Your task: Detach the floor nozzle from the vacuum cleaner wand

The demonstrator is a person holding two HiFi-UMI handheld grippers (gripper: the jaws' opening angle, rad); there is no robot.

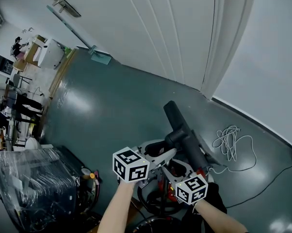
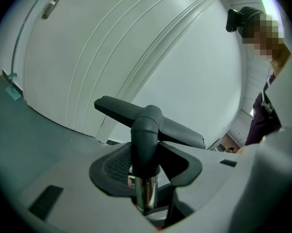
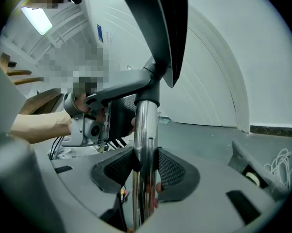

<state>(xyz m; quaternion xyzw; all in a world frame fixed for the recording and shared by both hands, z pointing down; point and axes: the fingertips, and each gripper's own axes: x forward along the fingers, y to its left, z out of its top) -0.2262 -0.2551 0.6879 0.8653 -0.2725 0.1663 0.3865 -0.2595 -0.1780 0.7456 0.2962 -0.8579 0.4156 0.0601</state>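
The right claw (image 3: 145, 171) is clamped on the chrome wand (image 3: 145, 130). The left claw (image 2: 146, 176) sits closed around the neck of the floor nozzle (image 2: 151, 118), seemingly pressing it. The nozzle is still on the wand's end, raised above the green floor (image 1: 112, 110).

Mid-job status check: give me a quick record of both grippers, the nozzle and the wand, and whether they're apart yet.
left gripper: jaws closed on the grey neck of the floor nozzle
right gripper: jaws closed on the chrome wand
joint: floor nozzle on the wand's end, not yet detached
nearby: white cable lying loose on the floor
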